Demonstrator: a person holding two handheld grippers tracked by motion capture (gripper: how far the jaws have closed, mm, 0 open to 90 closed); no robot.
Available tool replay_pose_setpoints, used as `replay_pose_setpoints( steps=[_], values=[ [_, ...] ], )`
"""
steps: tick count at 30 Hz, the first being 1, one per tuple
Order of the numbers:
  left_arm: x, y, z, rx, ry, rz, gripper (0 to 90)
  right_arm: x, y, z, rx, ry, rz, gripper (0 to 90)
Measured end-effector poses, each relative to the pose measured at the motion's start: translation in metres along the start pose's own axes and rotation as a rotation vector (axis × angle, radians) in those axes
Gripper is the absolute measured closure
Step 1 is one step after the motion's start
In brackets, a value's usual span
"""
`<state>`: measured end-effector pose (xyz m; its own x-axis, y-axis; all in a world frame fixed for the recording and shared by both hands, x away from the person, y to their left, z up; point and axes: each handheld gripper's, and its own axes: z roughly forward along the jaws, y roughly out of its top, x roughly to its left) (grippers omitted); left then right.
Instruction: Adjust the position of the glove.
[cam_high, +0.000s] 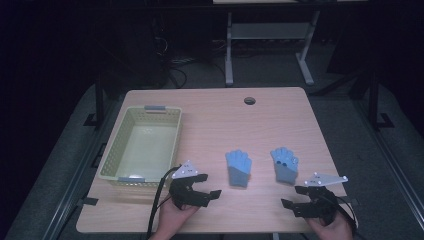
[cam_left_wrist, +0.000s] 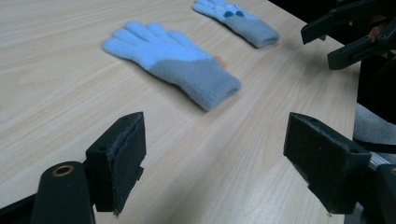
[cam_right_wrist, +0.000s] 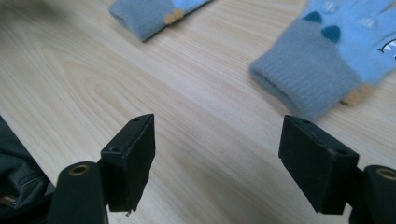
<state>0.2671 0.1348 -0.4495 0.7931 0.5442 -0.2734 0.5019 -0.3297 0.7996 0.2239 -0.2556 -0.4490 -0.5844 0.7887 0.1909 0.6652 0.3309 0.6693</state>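
Two light-blue knitted gloves with grey cuffs lie flat on the wooden table (cam_high: 215, 120), fingers pointing away from me. The left glove (cam_high: 238, 167) (cam_left_wrist: 173, 60) lies just ahead and to the right of my left gripper (cam_high: 212, 196) (cam_left_wrist: 215, 158), which stands open above bare wood. The right glove (cam_high: 284, 164) (cam_right_wrist: 322, 60), with dark dots on it, lies ahead of my right gripper (cam_high: 291, 196) (cam_right_wrist: 217, 158), also open with nothing between its jaws. The left glove's cuff (cam_right_wrist: 144, 14) is in the right gripper view at the top. In the left gripper view the right glove (cam_left_wrist: 243, 21) and right gripper (cam_left_wrist: 336, 39) are farther off.
A pale green plastic basket (cam_high: 112, 150), with nothing in it, stands at the table's left side, just beyond my left hand. A round cable hole (cam_high: 249, 100) sits near the far edge. Beyond the table stand the legs of another desk (cam_high: 229, 55) on a dark floor.
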Motion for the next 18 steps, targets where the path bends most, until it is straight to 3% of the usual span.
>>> replay_pose_setpoints(
  steps=[9,18],
  values=[
    [0.003,0.000,0.001,-0.005,-0.011,-0.015,20.5,0.001,0.001,-0.002,-0.016,0.019,0.005,26.4],
    [0.001,0.000,-0.001,-0.010,-0.003,-0.008,20.6,0.000,0.011,-0.001,-0.021,0.033,-0.020,25.2]
  ],
)
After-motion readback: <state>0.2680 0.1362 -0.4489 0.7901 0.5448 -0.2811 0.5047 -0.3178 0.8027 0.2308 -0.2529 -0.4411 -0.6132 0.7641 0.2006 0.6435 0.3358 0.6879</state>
